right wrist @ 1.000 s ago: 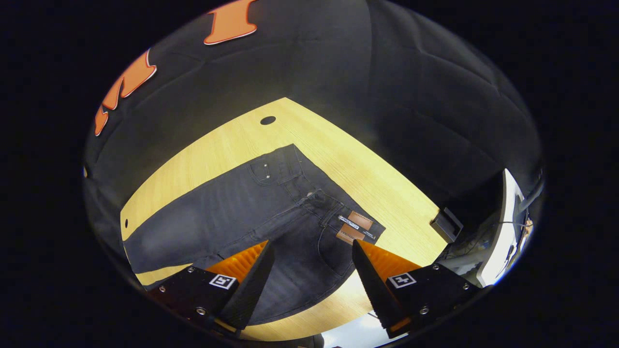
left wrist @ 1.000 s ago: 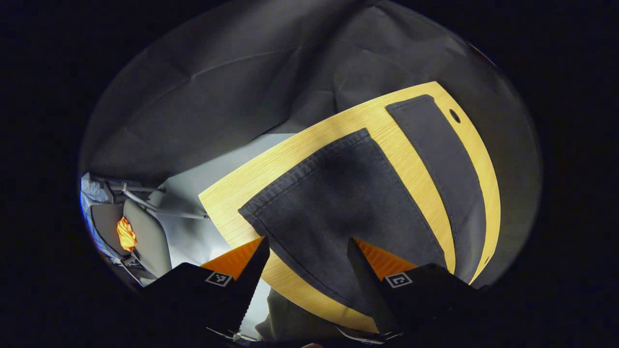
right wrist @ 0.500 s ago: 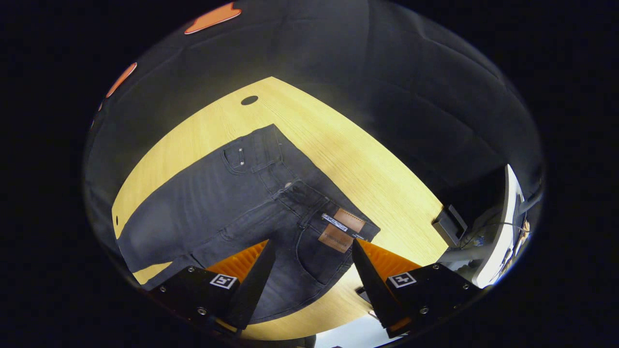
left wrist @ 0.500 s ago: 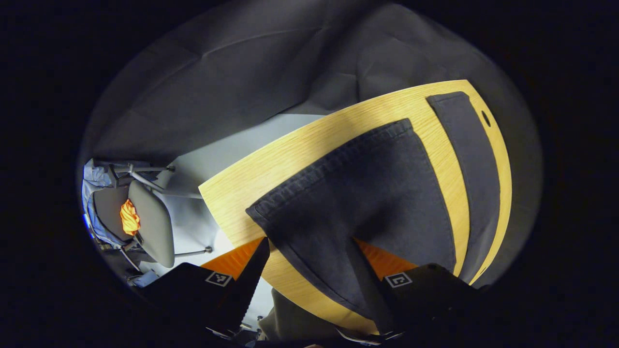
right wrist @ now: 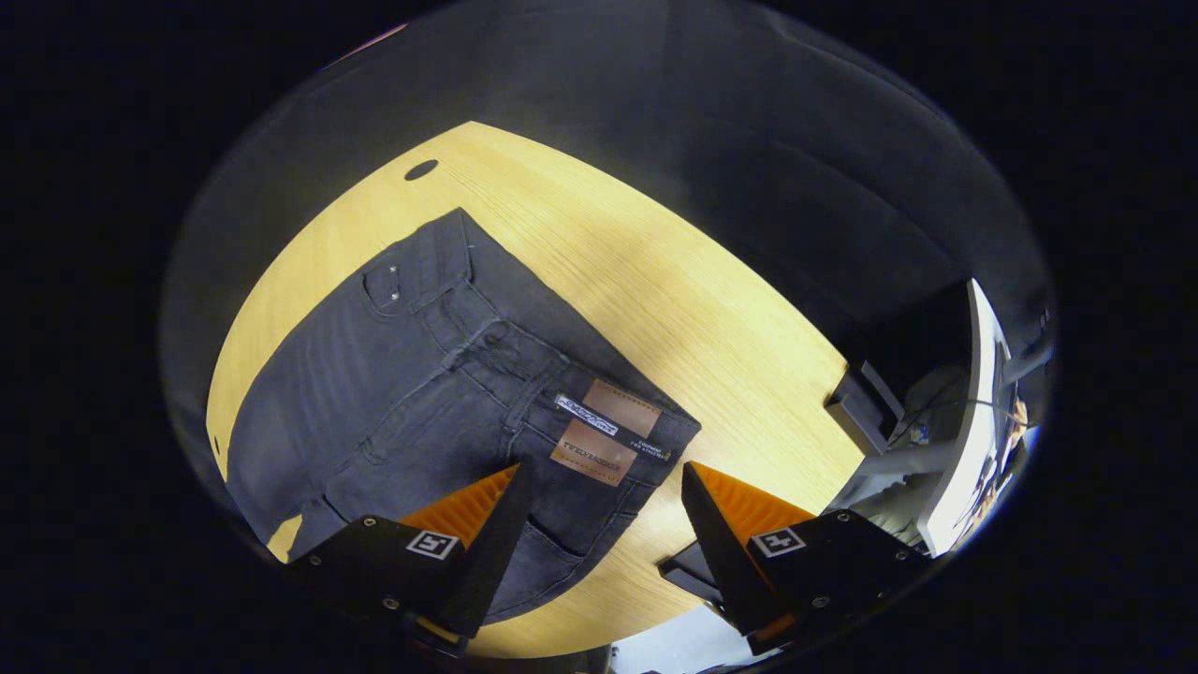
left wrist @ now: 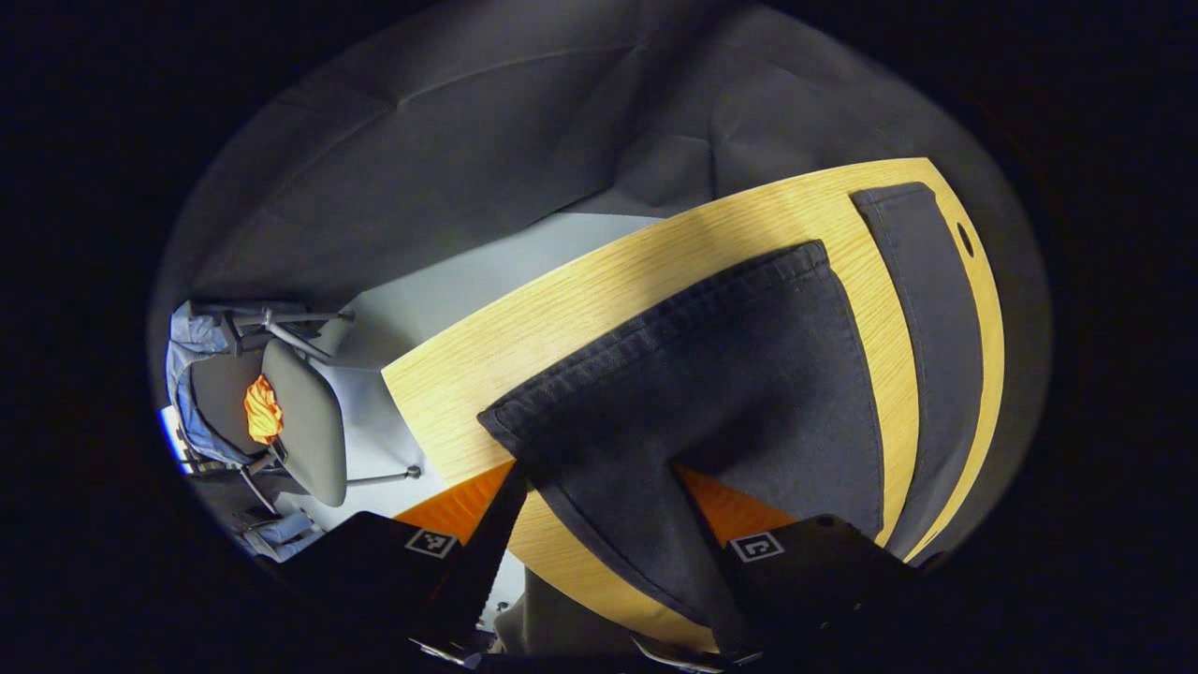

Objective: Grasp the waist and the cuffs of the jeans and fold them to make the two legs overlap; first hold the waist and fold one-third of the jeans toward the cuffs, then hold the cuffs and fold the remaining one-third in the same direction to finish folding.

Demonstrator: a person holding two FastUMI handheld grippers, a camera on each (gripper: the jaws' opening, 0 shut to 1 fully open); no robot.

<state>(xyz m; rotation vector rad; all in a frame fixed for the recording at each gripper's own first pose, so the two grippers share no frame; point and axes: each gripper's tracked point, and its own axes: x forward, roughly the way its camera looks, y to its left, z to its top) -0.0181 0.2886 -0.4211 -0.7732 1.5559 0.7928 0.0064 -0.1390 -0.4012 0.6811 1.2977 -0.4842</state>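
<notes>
Dark grey jeans [right wrist: 393,374] lie flat on a yellow wooden table [right wrist: 711,309]. In the right gripper view the waistband with its brown leather patch [right wrist: 604,435] is just ahead of my right gripper [right wrist: 604,473]. It is open, with the waist's near edge between its spread fingers. In the left gripper view the near leg's cuff [left wrist: 655,328] spreads over the table [left wrist: 524,346] and the other leg [left wrist: 927,309] lies farther right. My left gripper [left wrist: 594,477] is open and straddles the near cuff's corner, with cloth lying between its fingers.
A round hole [right wrist: 421,169] is cut in the table's far corner. A dark box [right wrist: 866,398] and a white panel [right wrist: 973,421] stand past the table's right end. A grey chair [left wrist: 299,421] with an orange cloth [left wrist: 264,409] stands on the floor past the cuff end.
Both grippers have come closer to the jeans. The leather patch has slid down to the right gripper's fingertips. The near cuff's corner now lies between the left gripper's fingers. Both stay open.
</notes>
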